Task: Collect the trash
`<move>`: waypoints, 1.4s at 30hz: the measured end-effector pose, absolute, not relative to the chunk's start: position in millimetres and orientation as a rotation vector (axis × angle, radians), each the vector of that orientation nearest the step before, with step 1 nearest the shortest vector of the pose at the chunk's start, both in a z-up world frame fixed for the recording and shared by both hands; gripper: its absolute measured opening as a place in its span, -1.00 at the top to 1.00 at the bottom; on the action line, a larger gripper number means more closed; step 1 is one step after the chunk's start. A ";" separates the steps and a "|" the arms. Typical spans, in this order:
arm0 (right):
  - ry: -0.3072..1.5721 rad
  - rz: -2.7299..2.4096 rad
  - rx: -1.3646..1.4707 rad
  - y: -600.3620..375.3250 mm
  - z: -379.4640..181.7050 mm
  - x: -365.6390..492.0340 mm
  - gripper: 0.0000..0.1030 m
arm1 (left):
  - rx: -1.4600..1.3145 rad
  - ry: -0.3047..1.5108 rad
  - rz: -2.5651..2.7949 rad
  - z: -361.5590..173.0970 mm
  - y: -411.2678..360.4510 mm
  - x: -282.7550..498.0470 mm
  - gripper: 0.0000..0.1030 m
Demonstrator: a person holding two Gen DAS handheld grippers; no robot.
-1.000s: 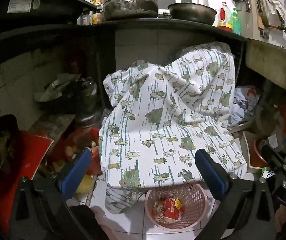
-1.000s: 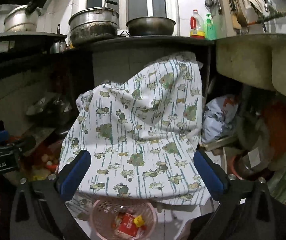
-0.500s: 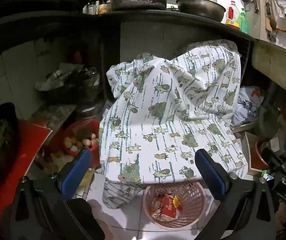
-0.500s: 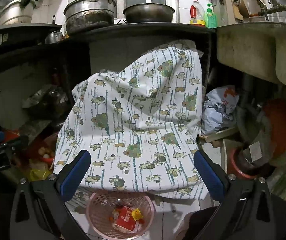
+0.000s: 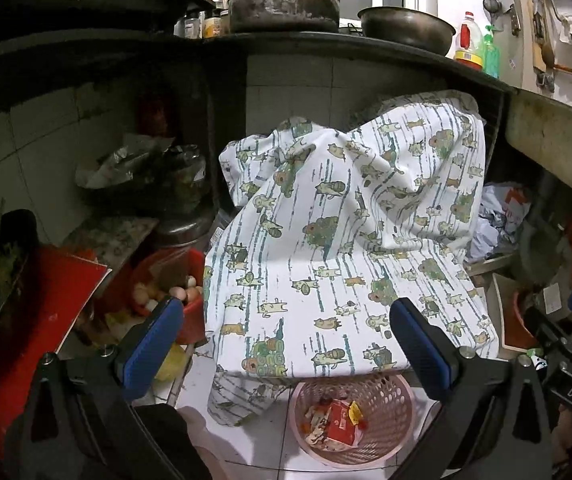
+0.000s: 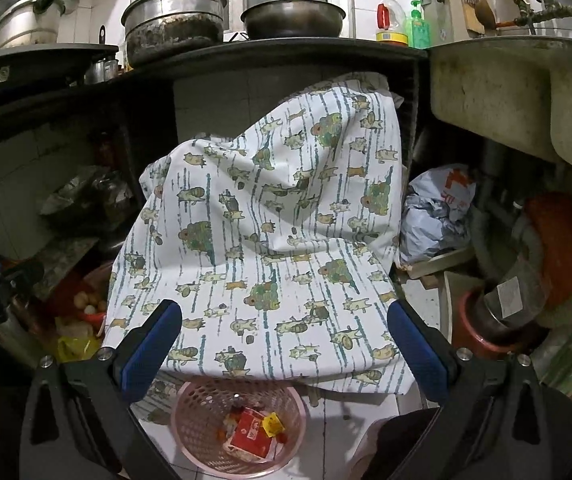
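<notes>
Both tools, left (image 5: 286, 344) and right (image 6: 285, 342), gape empty above the pink basket (image 6: 201, 412) of trash (image 6: 251, 434).

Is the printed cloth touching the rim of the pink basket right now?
Cannot tell. In both wrist views the printed cloth overlaps the far rim of the pink basket, hiding any contact or gap.

The left black plastic two-finger gripper (image 5: 286, 344) has blue textured pads (image 5: 153, 342) and silver screws at its joints. The right black plastic two-finger gripper (image 6: 283, 344) looks identical. White lettering marks each gripper's side.
</notes>
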State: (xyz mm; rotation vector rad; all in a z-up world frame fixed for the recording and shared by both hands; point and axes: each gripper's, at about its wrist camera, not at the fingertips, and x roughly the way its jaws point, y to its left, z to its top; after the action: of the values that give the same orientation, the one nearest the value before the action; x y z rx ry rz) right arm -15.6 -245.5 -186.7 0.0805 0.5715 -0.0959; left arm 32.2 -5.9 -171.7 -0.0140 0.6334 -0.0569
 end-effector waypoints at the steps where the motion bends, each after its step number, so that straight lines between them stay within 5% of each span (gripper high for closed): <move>1: 0.574 -0.095 0.080 -245.0 -186.3 -13.8 -1.00 | -0.016 0.636 -0.056 -171.8 -5.4 32.3 -0.98; 42: 0.596 -0.055 0.057 -243.2 -192.6 -15.3 -1.00 | -0.037 0.661 -0.058 -175.9 -3.3 34.8 -0.98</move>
State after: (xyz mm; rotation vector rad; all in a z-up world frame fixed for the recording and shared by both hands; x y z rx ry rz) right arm -15.3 -243.2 -192.6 0.0569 0.5957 -0.0555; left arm 34.8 -3.3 -175.9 -0.0375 0.6614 -0.0581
